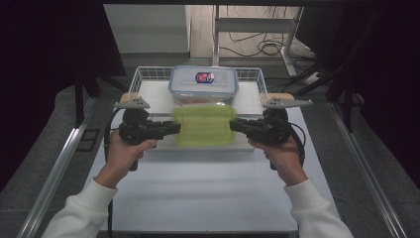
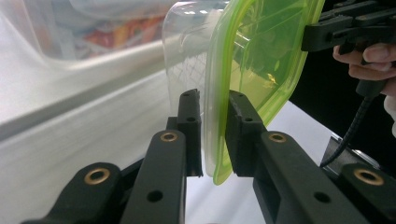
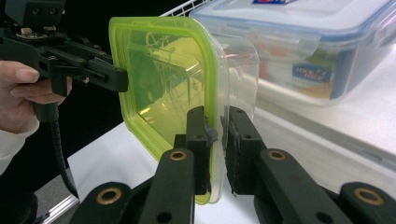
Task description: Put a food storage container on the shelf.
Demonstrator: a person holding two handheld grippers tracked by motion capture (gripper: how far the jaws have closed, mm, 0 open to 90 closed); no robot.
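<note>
Lidded box (image 1: 203, 84) (in basket (image 1: 140, 75)) close behind

This looks like a lab or recording studio set up for data collection, not a home. A plain white table (image 1: 208, 198) stands alone, hemmed in by dark curtains (image 1: 49, 59) on both sides. Metal rails (image 1: 54, 173) run along the grey floor beside the tabletop's long edges. Beyond its far edge, loose black cables (image 1: 267, 47) lie coiled on the floor around a bare metal frame (image 1: 257, 25). A wire basket (image 1: 143, 74) sits at the far edge of the tabletop, like a staged prop.
</note>
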